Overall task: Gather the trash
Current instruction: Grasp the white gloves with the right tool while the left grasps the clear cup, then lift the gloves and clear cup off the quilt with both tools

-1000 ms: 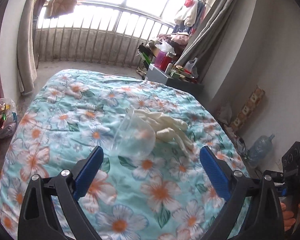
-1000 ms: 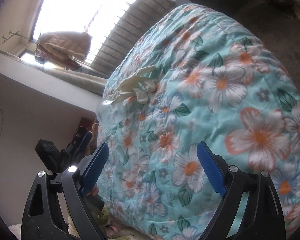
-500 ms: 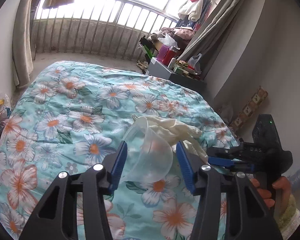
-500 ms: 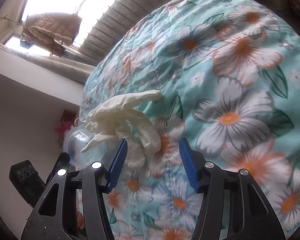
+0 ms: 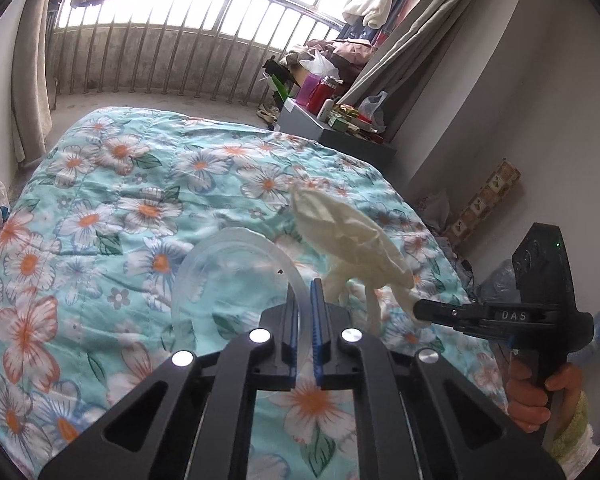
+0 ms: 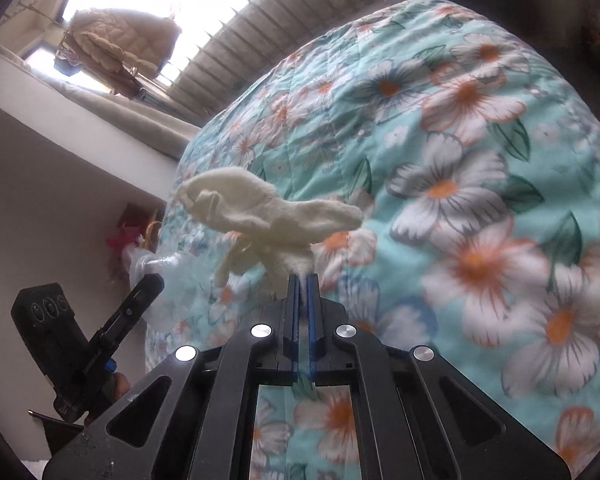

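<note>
My left tongs [image 5: 305,292] pinch the clear cup's [image 5: 228,276] rim at 12 o'clock. My right tongs [image 6: 302,280] clamp the glove [image 6: 260,216], long axis 9-to-3, above the bed [image 5: 120,184].

both claws pointed downward, the left claw [image 5: 305,292] clamped tight and the right claw [image 6: 302,280] likewise, each held by a hand [image 5: 538,394].
</note>
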A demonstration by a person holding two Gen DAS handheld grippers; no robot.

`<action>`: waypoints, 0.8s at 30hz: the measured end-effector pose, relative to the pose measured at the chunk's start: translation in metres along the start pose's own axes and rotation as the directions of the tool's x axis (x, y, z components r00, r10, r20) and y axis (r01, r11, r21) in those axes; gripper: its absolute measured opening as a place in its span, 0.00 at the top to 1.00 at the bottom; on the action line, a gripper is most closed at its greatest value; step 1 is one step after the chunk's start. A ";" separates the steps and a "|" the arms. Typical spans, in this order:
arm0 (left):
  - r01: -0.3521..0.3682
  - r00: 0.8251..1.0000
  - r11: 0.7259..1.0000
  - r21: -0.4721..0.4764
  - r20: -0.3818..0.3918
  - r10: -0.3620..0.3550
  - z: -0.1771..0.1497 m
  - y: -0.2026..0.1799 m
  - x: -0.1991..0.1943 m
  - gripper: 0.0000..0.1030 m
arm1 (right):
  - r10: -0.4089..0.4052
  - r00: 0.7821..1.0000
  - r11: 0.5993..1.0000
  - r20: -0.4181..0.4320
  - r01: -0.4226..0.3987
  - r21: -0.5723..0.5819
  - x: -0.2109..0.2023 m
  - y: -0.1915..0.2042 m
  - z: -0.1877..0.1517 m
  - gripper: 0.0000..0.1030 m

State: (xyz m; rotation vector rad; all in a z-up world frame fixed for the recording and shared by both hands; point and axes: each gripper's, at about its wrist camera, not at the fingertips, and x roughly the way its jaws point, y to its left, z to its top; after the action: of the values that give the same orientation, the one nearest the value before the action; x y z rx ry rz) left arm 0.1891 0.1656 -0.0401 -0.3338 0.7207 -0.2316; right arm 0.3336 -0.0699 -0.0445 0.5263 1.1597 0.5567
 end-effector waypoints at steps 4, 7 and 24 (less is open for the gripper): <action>0.051 0.998 0.999 0.016 -0.042 -0.050 -0.017 -0.018 -0.024 0.95 | 0.036 0.999 0.999 -0.003 -0.036 0.041 -0.042 -0.014 -0.038 0.98; 0.115 0.991 0.993 0.007 -0.076 -0.114 -0.029 -0.030 -0.042 0.95 | 0.089 0.996 0.992 -0.020 -0.086 0.095 -0.072 -0.026 -0.073 0.98; 0.190 0.948 0.959 0.209 -0.294 -0.124 -0.096 -0.103 -0.024 0.94 | -0.186 0.981 0.937 0.060 0.159 0.313 -0.178 -0.079 -0.159 0.59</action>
State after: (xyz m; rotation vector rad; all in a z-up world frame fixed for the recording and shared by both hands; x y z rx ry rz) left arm 0.0972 0.0574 -0.0539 -0.1322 0.9355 -0.5201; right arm 0.1408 -0.2294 -0.0211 0.6999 1.2008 0.1982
